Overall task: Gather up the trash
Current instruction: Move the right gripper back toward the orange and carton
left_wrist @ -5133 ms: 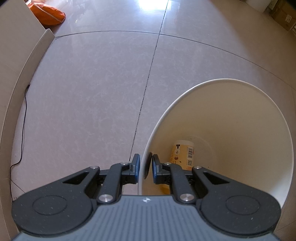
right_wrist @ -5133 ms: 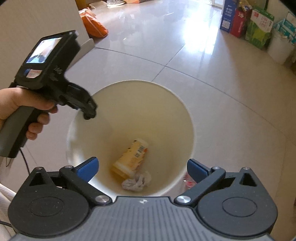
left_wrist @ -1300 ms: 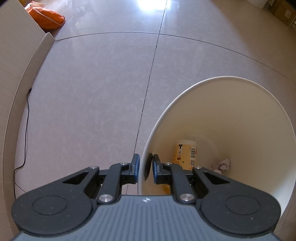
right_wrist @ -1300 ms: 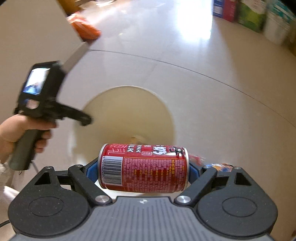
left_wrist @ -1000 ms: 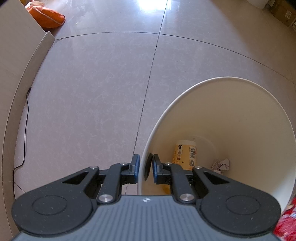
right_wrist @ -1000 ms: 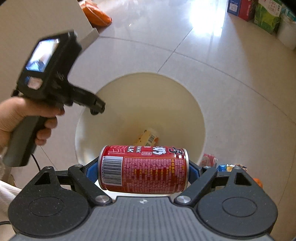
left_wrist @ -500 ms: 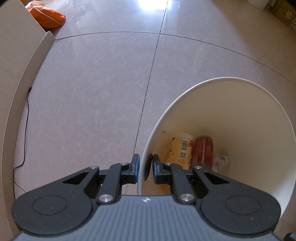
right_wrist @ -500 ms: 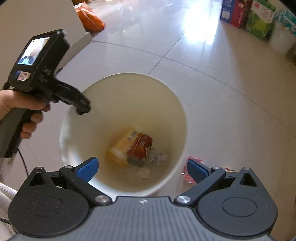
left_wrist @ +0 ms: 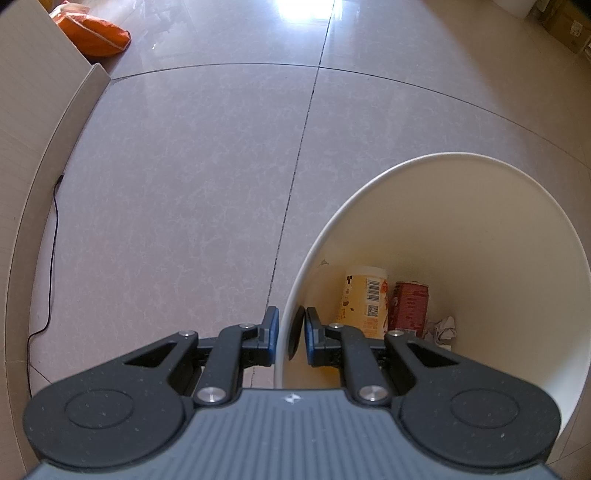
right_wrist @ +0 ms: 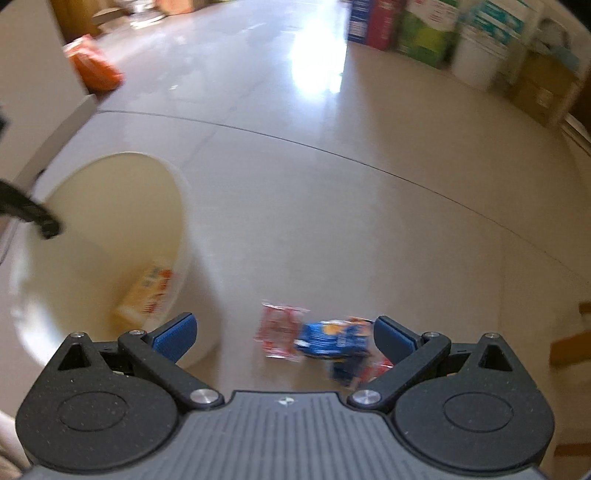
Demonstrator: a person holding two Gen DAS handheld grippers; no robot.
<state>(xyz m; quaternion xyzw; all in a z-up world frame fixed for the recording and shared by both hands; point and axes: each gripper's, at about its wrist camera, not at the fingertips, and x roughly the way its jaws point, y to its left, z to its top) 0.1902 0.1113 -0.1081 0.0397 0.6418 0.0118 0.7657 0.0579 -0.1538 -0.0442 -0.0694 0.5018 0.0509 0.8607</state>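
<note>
Wrappers (right_wrist: pixel 317 338) lie on floor just right of bin (right_wrist: pixel 177 206), between the spread, empty fingers of right gripper (right_wrist: pixel 284 334). Drop low, close on the blue one. Left gripper (left_wrist: pixel 287 336) pinches bin rim; hold it steady.

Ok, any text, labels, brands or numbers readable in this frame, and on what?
Nothing can be read as words.
Cup in the bin: barcode and QR label, digits too small.
Red can: print too small.
Snack wrappers on the floor: motion-blurred.
Boxes by the far wall: blurred.
Left gripper and right gripper: a small logo mark only, no letters.
</note>
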